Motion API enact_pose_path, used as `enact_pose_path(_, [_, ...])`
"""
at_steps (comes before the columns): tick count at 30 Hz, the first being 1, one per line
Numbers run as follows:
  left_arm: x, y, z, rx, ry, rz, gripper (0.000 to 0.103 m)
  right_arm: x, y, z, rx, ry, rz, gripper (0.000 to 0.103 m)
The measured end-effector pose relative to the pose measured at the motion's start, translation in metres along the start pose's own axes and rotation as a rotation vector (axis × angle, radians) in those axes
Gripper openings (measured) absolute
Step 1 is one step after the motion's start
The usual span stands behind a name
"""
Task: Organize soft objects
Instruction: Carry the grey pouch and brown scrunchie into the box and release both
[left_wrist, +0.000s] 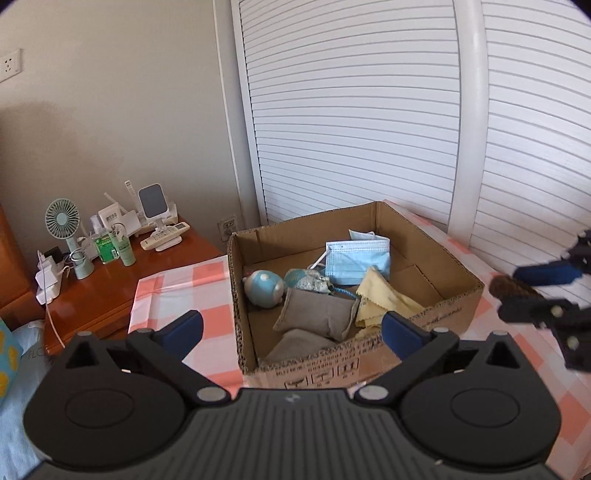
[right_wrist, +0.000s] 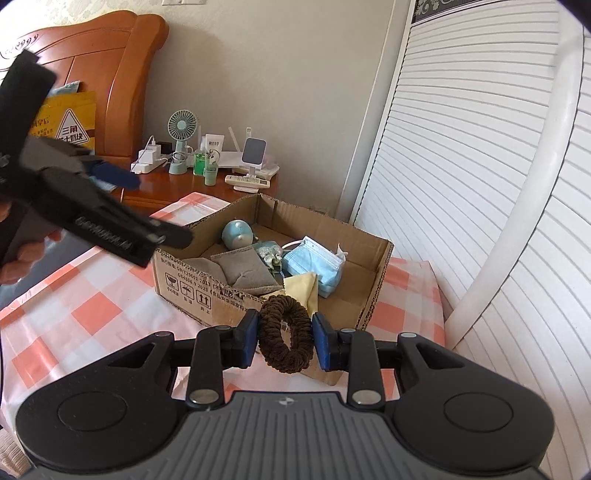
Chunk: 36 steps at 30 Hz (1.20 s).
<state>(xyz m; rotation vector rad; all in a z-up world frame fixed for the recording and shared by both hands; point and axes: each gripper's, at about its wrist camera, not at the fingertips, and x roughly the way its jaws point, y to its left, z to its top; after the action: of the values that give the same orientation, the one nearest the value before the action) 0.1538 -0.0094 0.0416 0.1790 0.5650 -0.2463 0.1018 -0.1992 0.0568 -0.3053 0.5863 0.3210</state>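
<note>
Two grippers work over an open cardboard box that stands on a checked cloth. The right gripper has its fingers drawn partway in, pressing on either side of a brown hair scrunchie, which hangs between them just in front of the box's near wall. The left gripper hovers at the box's near edge with its fingers spread wide and nothing between them. Already in the box lie a blue face mask, a yellow cloth, two grey pouches, a round blue toy and a small pale bundle. The step in hand appears to be the carrying of the scrunchie to the box. The next move would call for bringing it forward over the wall, above a free patch of the box floor, then parting the fingers so that it drops in.
</note>
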Motion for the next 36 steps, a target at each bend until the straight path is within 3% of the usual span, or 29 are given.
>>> enact_pose_path(11, [-0.032, 0.001, -0.040, -0.084, 0.038, -0.002, 0.102, 0.047, -0.025, 0.048, 0.016, 0.004, -0.034, 0.036])
enact_pose_path(13, [-0.032, 0.003, -0.043, -0.095, 0.044, -0.003, 0.102, 0.062, -0.031, 0.057, 0.023, 0.014, -0.052, 0.040])
enact_pose_path(14, [-0.032, 0.003, -0.044, -0.097, 0.044, -0.001, 0.102, 0.070, -0.034, 0.062, 0.036, 0.018, -0.064, 0.051])
enact_pose_path(15, [-0.033, 0.004, -0.045, -0.101, 0.043, 0.001, 0.102, 0.077, -0.038, 0.067, 0.053, 0.020, -0.074, 0.069])
enact_pose_path(16, [-0.033, 0.005, -0.046, -0.103, 0.043, 0.002, 0.102, 0.084, -0.040, 0.070, 0.062, 0.030, -0.078, 0.077])
enact_pose_path(17, [-0.034, 0.006, -0.047, -0.105, 0.044, 0.003, 0.102, 0.091, -0.041, 0.072, 0.065, 0.036, -0.085, 0.093])
enact_pose_path(18, [-0.035, 0.007, -0.048, -0.106, 0.044, 0.004, 0.102, 0.094, -0.040, 0.072, 0.060, 0.028, -0.097, 0.100])
enact_pose_path(26, [-0.038, 0.010, -0.052, -0.106, 0.056, 0.020, 0.102, 0.088, -0.023, 0.056, 0.044, 0.039, -0.093, 0.103])
enact_pose_path(36, [-0.044, 0.004, -0.054, -0.092, 0.056, 0.016, 0.102, 0.047, -0.003, 0.025, 0.080, 0.035, -0.045, 0.103])
